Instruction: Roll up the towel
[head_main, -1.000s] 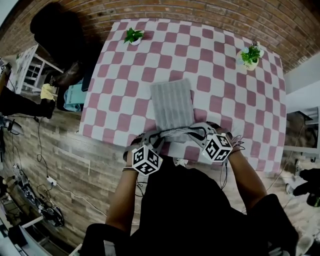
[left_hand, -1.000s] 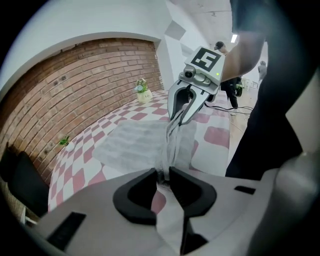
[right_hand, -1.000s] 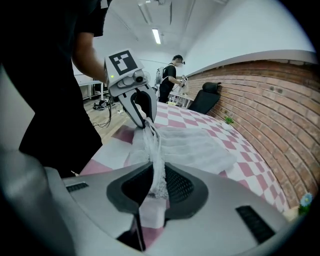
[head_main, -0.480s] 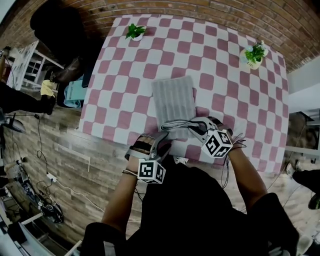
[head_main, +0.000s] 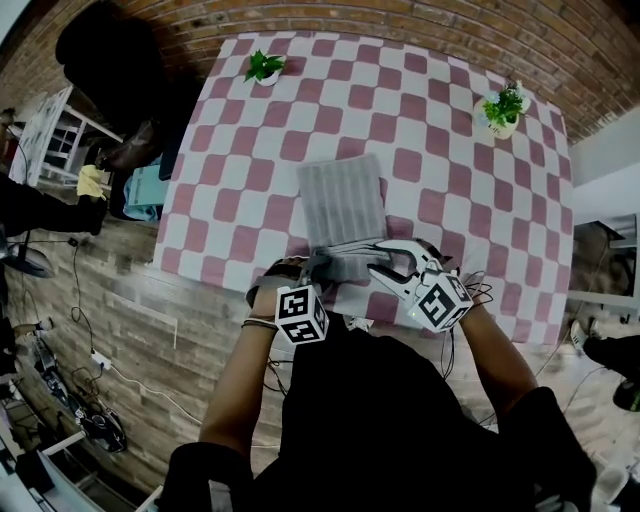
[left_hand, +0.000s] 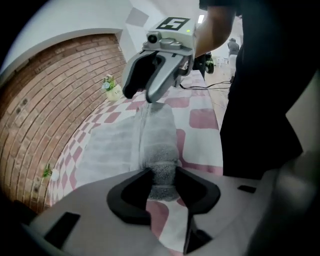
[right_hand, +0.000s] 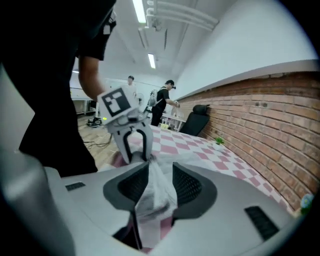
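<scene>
A grey-white ribbed towel (head_main: 340, 198) lies on the checkered table (head_main: 250, 150), its near end wound into a short roll (head_main: 345, 266). My left gripper (head_main: 318, 268) (left_hand: 160, 175) has just been closing and is shut on the left end of that roll (left_hand: 159, 145), which fills the gap between the pads. At the other end, my right gripper (head_main: 378, 265) (right_hand: 160, 182) holds a bunched fold of the towel (right_hand: 157, 197) lifted off the table; its jaws have just been opening a little, with the cloth still pinched low between them. Each gripper faces the other across the roll.
Two small potted plants stand at the far corners (head_main: 264, 68) (head_main: 502, 108). A black chair (head_main: 110, 50) and white shelving (head_main: 55, 135) sit left of the table. The table's near edge runs just under my hands. People stand far off (right_hand: 167, 100).
The left gripper drew back towards the person half a second ago and has returned onto the roll's left end. The right gripper has risen slightly with the cloth.
</scene>
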